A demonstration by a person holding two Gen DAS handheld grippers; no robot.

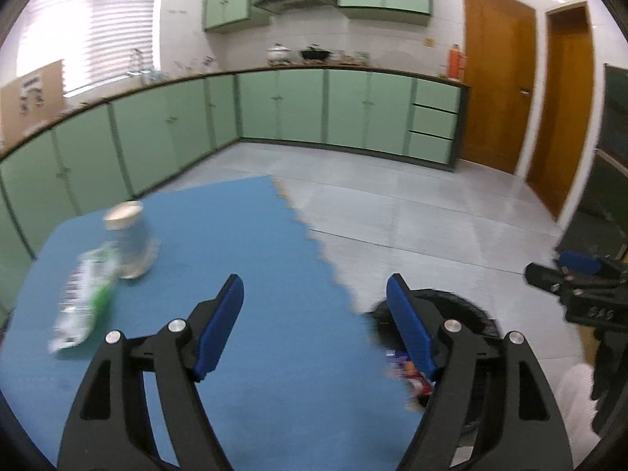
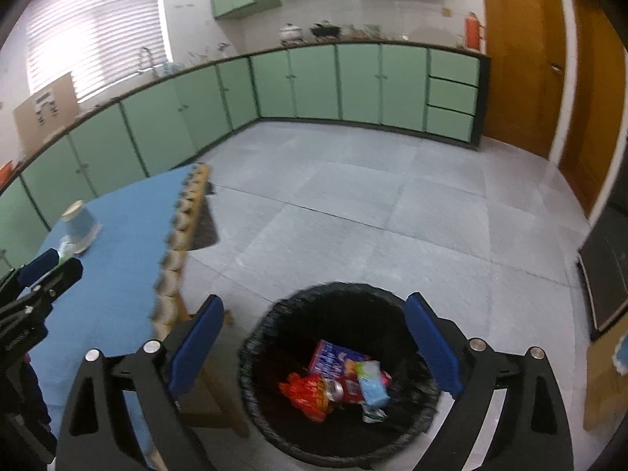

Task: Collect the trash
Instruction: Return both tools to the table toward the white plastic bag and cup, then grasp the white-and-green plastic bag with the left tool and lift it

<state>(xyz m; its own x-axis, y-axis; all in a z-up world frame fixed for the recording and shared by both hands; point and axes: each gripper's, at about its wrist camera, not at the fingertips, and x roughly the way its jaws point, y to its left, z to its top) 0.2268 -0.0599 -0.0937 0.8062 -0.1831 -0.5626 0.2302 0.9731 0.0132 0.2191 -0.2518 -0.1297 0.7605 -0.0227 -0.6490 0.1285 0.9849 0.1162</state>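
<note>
**Both grippers spread above the table edge and the waste bin**

Left wrist view: the left gripper [image 1: 314,329] hangs over the blue mat [image 1: 251,274] that covers the table, its blue pads [image 1: 219,329] well apart with nothing between them. On the mat, to the left of the gripper, an upturned paper cup [image 1: 129,239] stands base up; a crumpled white-and-green wrapper [image 1: 84,302] lies just beside it, its upper end touching or overlapping the cup's rim, though blur prevents a firmer reading. The mat's right edge is toothed like a puzzle tile. Past that edge, partly hidden behind the right-hand finger, the black bin [image 1: 463,306] stands on the grey tiled floor [image 1: 431,212]. The right gripper [image 1: 565,278] enters at the right margin.

Right wrist view: the right gripper [image 2: 314,345] is held above the black bin [image 2: 267,353], which is lined with a black bag; its jaws stand wide and empty. Inside the bin lie a red-and-purple packet [image 2: 333,357], an orange wrapper [image 2: 306,392], a red can [image 2: 345,388] and a pale blue carton [image 2: 373,384]. The paper cup [image 2: 80,227] and wrapper [image 2: 64,247] remain on the blue mat [image 2: 129,243] at the left, well apart from the bin. The left gripper [image 2: 51,271] shows at the left edge. Green cabinets [image 2: 353,82] line the far walls.
</note>
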